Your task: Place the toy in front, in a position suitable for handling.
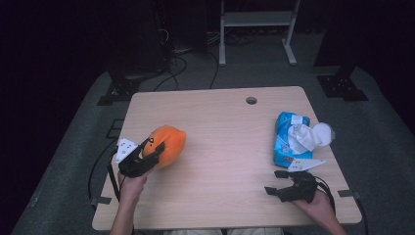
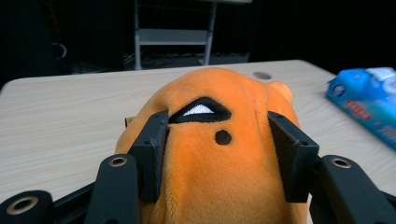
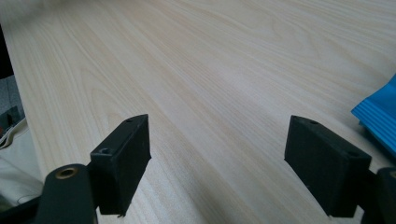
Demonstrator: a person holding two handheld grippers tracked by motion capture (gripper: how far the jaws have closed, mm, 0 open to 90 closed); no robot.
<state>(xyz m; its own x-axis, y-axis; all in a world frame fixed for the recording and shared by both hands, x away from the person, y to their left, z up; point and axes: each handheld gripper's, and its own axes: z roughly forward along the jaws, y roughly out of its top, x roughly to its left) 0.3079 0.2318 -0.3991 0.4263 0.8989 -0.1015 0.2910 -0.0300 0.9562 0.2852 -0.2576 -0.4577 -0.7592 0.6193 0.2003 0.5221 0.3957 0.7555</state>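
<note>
The left gripper (image 1: 152, 147) clenches an orange plush toy (image 1: 169, 144) over the table's (image 1: 220, 161) left side, its pads pressed into the fabric. The right gripper (image 1: 281, 183) rests released near a blue wipes pack (image 1: 288, 142).

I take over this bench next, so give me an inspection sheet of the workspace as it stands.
Surface: light wooden table, a round hole near its far edge.
Job's things: orange plush toy at the table's left, pinched from both sides.
Clutter: blue wipes pack at the right, lid open, a white wipe pulled up.
Grippers: left gripper shut on the plush toy; right gripper open above bare wood, near the pack.
Cables: one trails from each gripper over the near edge; more lie on the floor beyond the table.
Surroundings: grey floor, a white frame and black stand bases behind, dark background.
</note>
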